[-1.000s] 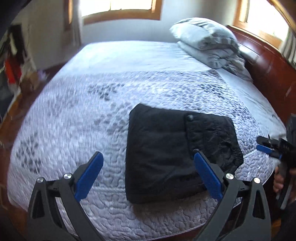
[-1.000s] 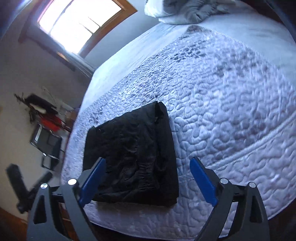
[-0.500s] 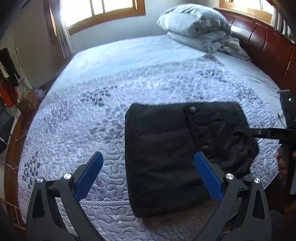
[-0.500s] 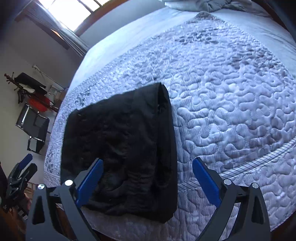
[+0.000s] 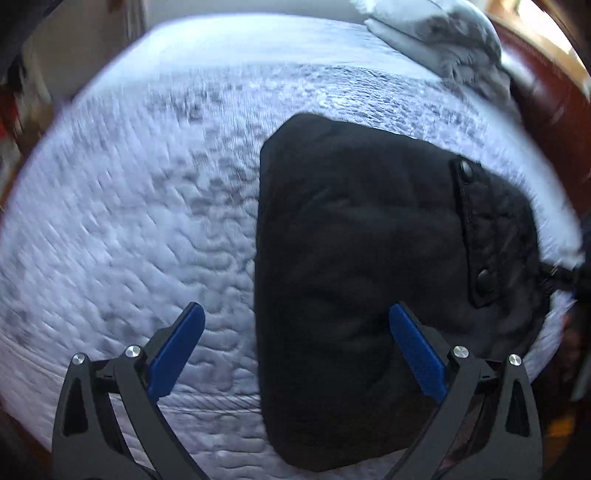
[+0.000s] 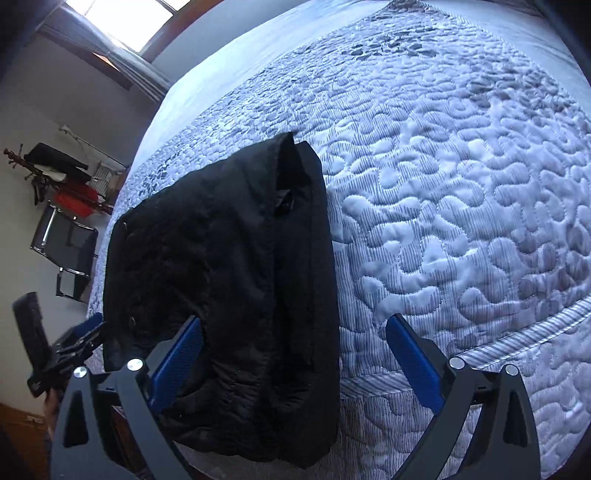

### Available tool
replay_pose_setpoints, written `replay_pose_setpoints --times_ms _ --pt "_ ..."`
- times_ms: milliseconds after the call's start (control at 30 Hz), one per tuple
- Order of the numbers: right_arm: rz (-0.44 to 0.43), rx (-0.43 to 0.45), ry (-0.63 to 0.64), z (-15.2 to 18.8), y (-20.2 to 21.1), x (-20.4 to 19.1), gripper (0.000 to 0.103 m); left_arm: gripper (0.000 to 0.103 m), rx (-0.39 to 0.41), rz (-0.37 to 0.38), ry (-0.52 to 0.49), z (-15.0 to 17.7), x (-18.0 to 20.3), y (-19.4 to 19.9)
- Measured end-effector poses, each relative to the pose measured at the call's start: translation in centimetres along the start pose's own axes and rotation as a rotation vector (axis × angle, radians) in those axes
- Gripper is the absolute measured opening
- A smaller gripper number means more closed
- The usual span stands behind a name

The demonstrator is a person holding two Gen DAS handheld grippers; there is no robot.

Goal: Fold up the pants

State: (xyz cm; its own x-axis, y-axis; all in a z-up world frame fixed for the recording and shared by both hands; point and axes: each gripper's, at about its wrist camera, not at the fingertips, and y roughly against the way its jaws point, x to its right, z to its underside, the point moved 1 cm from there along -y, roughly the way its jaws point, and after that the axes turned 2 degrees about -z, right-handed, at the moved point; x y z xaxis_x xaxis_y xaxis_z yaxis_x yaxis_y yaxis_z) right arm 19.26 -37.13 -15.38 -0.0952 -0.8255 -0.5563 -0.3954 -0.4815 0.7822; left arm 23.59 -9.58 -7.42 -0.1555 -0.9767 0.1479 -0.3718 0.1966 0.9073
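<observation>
Sunlit bedroom, pale quilted bedspread [image 6: 461, 206] across the bed, and right at its near edge the black pants [image 5: 351, 258]. Folded into a thick rectangular bundle, lying flat on the quilt, lower end reaching the bed's front border. In the right wrist view the same bundle [image 6: 229, 288] slumped slightly over the mattress edge, layered folds showing along its right side. On the bundle's right portion in the left view, a flap [image 5: 476, 236] with two dark snaps, one near the top and one lower down.

Out to the tools. Left gripper [image 5: 291, 343] poised above the near end of the pants, jaws spread wide and holding nothing; right blue pad [image 5: 413, 354] over black cloth, left blue pad [image 5: 177, 350] over bare quilt. Contact with the fabric not clear. Right gripper [image 6: 293, 358] likewise spread wide, clasping nothing; its left pad [image 6: 177, 365] over the pants, its right pad [image 6: 413, 362] above the quilt border. Each tool also glimpsed from the other's camera: a dark tip at the far right edge of the left view, blurred, right at the bundle's edge; blue-tipped black frame at the lower left of the right view.

Farther out: grey pillows [image 5: 439, 40] piled at the head of the bed, dark red wooden headboard [image 5: 546, 96] beside them. Bright window [image 6: 125, 22] high on the wall, a chair [image 6: 66, 247] and red-and-black clutter along the wall below. Left view smeared with motion blur.
</observation>
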Motion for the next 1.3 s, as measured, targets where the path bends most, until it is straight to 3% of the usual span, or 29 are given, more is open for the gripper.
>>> replay_pose_setpoints --times_ms 133,233,433,800,1067,1300 --pt "-0.028 -0.008 -0.007 0.0 -0.2 0.4 0.099 0.1 -0.093 0.207 0.146 0.0 -2.6 -1.9" --pt "-0.06 -0.023 -0.015 0.0 -0.4 0.9 0.099 0.1 -0.175 0.347 0.191 -0.2 -3.6 -3.7" --pt "-0.159 -0.07 -0.046 -0.1 -1.1 2.1 0.099 0.1 -0.292 0.529 0.203 -1.0 -3.9 -6.8" --pt "-0.292 -0.136 -0.067 -0.6 -2.2 4.0 0.1 0.1 -0.392 0.61 0.176 -2.0 -2.0 -7.9" --pt "-0.395 -0.186 -0.086 -1.3 -3.2 6.5 0.1 0.1 -0.472 0.839 0.335 -0.9 -2.3 -9.8" --pt "-0.386 -0.225 -0.046 -2.0 -3.6 6.4 0.1 0.1 -0.45 0.672 0.253 -1.1 1.5 -10.1"
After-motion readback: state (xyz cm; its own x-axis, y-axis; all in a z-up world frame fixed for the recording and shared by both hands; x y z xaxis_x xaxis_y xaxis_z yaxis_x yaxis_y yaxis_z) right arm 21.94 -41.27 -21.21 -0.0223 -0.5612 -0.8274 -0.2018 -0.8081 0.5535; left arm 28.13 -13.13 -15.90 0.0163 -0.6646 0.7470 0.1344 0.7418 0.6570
